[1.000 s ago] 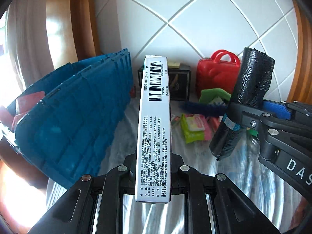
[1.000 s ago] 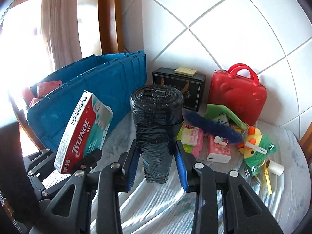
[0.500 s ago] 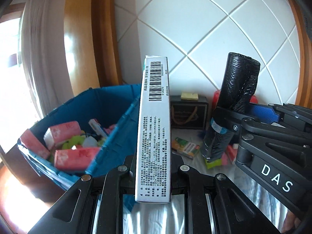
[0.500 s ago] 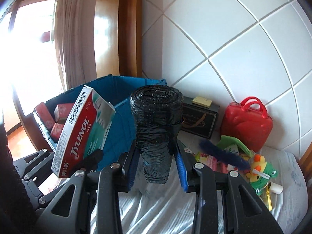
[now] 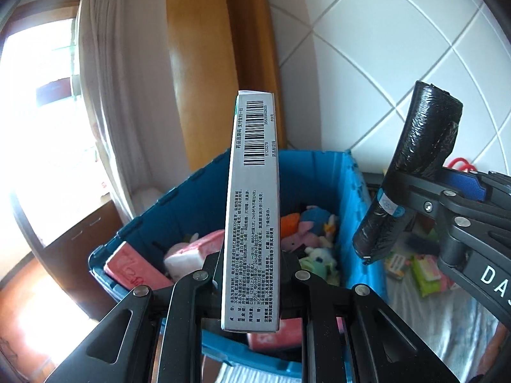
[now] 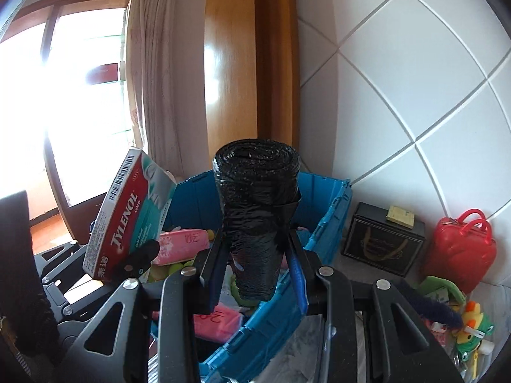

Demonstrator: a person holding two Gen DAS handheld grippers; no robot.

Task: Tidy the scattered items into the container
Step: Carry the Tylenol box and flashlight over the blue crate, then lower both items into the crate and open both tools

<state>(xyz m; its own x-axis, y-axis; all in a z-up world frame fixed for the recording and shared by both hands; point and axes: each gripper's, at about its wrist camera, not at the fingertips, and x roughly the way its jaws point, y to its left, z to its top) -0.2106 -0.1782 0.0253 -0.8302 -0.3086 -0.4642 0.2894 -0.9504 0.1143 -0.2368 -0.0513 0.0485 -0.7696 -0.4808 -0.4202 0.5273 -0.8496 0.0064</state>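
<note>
My left gripper (image 5: pixel 252 265) is shut on a medicine box (image 5: pixel 252 210), held on edge with its barcode side up; in the right wrist view the same Tylenol box (image 6: pixel 127 214) shows its red front. My right gripper (image 6: pixel 255 255) is shut on a black roll of bin bags (image 6: pixel 257 210), also visible as the black roll (image 5: pixel 412 172) from the left wrist. Both hang over the open blue crate (image 5: pixel 319 172), which holds pink packs (image 5: pixel 137 269) and soft toys (image 5: pixel 306 233). In the right wrist view the crate (image 6: pixel 332 204) lies directly beneath the roll.
Right of the crate, on the bed sheet, stand a black box (image 6: pixel 381 239) and a red case (image 6: pixel 460 249), with a green toy (image 6: pixel 472 328) and packets (image 5: pixel 424 271) scattered. A white tiled wall is behind; a curtain (image 6: pixel 153 73) and window are at left.
Both grippers rose and swung left with their loads, from beside the crate's wall to above its open top. The crate's contents have come into view. Neither grip changed.
</note>
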